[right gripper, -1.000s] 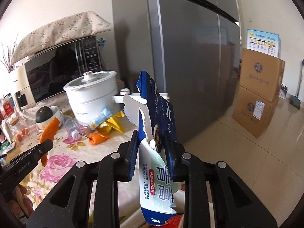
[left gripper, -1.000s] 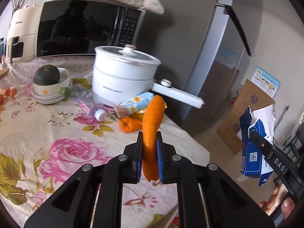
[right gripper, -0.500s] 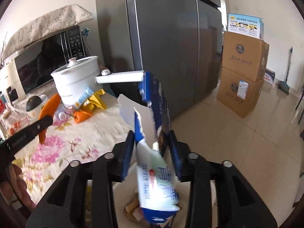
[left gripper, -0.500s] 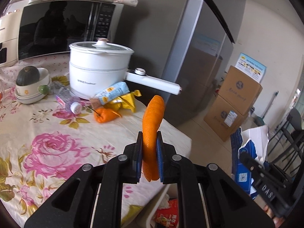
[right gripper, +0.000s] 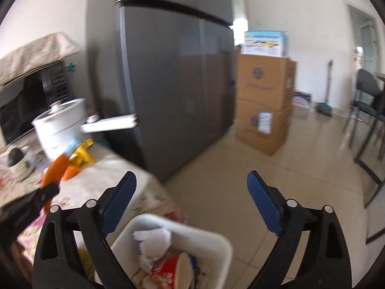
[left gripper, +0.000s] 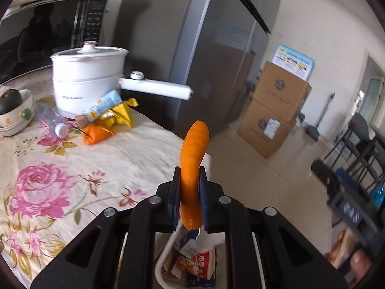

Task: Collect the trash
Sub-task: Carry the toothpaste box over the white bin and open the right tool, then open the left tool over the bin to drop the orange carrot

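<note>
Nearest, the left gripper (left gripper: 189,187) is clenched on a curved strip of orange peel (left gripper: 193,154), its 2 blue pads pressing the peel's lower half while the top stands upright above them; directly below it sits a white plastic waste bin (left gripper: 160,262) holding torn paper and a red printed packet. The right gripper (right gripper: 191,191) hangs over the same bin (right gripper: 222,245); its jaws have just been opening and now stand wide apart with nothing between them; crumpled white paper (right gripper: 154,240) and a red paper cup (right gripper: 178,268) lie in the bin beneath.

Beside the bin is a table under a cream cloth printed with pink roses (left gripper: 72,168); further along it lie a 2nd piece of orange peel (left gripper: 96,134), a yellow wrapper (left gripper: 120,115), a pale blue carton (left gripper: 103,106) and a clear plastic bottle with a white cap (left gripper: 54,124); behind these stands a white electric pot with a long handle (left gripper: 89,77), and at the left edge a bowl holding a dark green squash (left gripper: 10,98).

Beyond rise a black microwave (left gripper: 48,33) and a tall grey refrigerator (right gripper: 168,84); farthest, 2 stacked brown cardboard boxes (right gripper: 264,106) stand on the tiled floor.
</note>
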A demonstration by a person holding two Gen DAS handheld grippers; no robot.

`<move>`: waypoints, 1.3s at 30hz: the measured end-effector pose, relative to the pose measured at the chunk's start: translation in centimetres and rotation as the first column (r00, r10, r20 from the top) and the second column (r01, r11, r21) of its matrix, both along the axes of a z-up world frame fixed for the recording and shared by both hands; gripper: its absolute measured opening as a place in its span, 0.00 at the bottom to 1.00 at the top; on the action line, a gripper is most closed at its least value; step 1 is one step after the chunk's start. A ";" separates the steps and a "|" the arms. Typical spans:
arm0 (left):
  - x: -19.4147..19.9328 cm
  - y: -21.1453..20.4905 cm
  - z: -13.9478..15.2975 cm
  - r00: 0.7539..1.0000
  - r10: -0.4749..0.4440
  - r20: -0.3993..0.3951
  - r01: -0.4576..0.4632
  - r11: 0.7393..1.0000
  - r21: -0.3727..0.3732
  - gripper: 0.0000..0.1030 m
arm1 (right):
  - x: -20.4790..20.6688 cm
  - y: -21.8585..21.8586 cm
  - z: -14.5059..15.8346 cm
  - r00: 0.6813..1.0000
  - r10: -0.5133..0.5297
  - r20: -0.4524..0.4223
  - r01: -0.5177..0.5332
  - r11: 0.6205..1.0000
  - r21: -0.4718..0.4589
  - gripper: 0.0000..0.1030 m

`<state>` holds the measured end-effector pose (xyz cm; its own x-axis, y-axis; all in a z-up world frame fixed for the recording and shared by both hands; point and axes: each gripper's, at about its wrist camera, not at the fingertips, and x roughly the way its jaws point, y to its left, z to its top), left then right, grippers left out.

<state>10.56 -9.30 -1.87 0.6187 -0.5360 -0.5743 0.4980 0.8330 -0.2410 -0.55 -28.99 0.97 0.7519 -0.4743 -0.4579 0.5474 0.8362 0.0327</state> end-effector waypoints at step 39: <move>0.7 0.6 -2.8 0.995 0.033 -0.097 -0.029 0.999 0.042 0.59 | 3.2 1.4 -2.1 0.993 0.033 -0.112 -0.034 0.999 -0.009 0.93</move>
<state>11.26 -8.71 -4.63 0.5745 -0.4925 -0.6538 0.4480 0.8577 -0.2525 2.67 -27.56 -1.10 0.7118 -0.4549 -0.5352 0.5186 0.8543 -0.0363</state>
